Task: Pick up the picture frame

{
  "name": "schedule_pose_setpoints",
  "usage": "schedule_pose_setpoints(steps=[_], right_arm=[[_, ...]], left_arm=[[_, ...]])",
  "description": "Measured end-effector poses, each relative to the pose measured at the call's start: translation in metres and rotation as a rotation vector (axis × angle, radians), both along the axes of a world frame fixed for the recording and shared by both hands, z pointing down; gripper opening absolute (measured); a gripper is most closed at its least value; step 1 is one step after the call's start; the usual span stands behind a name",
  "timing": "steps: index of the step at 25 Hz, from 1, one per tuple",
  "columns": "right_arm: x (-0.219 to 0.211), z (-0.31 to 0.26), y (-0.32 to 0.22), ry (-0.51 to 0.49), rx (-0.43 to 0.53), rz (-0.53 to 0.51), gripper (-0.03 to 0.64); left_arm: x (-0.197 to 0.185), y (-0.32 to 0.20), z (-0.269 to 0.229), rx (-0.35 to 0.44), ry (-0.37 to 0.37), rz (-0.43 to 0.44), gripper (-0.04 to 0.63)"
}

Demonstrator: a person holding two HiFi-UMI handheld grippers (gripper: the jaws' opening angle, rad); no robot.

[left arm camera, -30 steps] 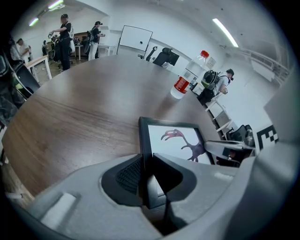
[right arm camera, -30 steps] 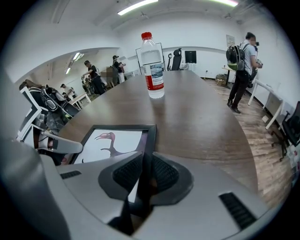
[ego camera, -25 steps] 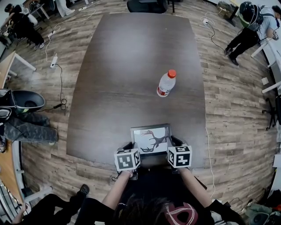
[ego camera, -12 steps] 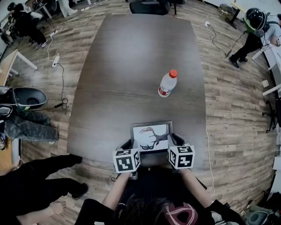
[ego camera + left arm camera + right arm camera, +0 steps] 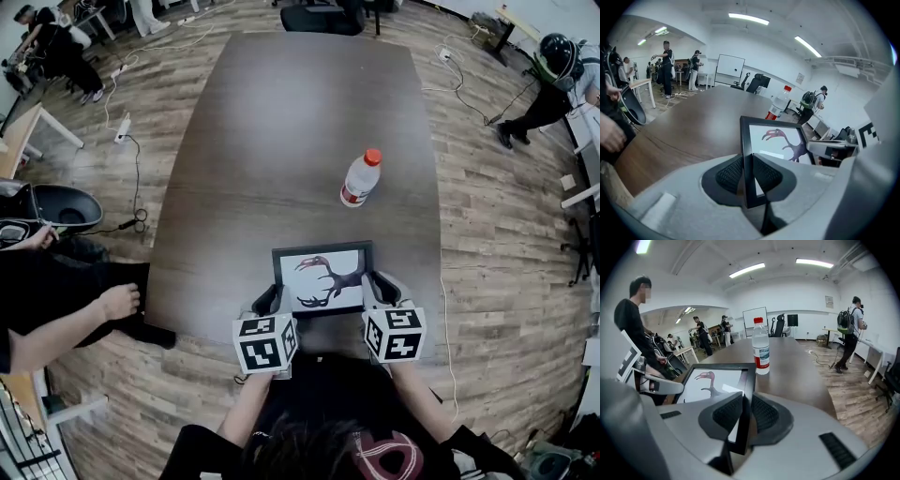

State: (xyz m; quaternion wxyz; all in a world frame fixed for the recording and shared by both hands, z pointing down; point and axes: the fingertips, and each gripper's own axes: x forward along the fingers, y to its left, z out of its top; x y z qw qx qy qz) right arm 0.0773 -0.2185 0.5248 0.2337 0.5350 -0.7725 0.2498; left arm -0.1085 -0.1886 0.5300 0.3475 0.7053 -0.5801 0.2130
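Observation:
The picture frame (image 5: 322, 278) is black-edged with a white print of a dark bird-like creature, and it is held up above the near end of the dark table (image 5: 281, 122). My left gripper (image 5: 273, 302) is shut on its left edge; in the left gripper view that edge (image 5: 748, 164) sits clamped between the ribbed pads (image 5: 729, 174). On the other side my right gripper (image 5: 373, 290) is shut on the right edge (image 5: 745, 413), with the print (image 5: 710, 382) spreading away to the left.
A clear plastic bottle (image 5: 358, 178) with a red cap and red label stands upright on the table beyond the frame. A person's arm (image 5: 66, 323) reaches in at the left. Other people, chairs and floor cables ring the table.
Both grippers have risen with the frame, which now looks larger and higher over the table edge. A person at the left has shifted, an arm now stretching in.

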Motion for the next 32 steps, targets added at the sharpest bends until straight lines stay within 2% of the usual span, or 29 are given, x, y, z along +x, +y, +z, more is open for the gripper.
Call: schedule_pose_setpoints(steps=[11,17,22,32], right_arm=[[0.001,-0.045,-0.012,-0.021,0.115,0.024,0.074],[0.001,-0.080,-0.017,0.000,0.205,0.019,0.074],[0.004,-0.090,-0.013,-0.016,0.227,0.033,0.074],[0.003,-0.113,-0.004,-0.002,0.318,0.049,0.074]], left_arm=[[0.001,-0.017,-0.046,0.145,-0.024,0.024,0.075],[0.002,-0.024,-0.071,0.225,-0.030,0.030,0.075],[0.004,-0.022,-0.088,0.295,-0.055,0.047,0.075],[0.003,-0.017,-0.110,0.384,-0.071,0.065,0.076]])
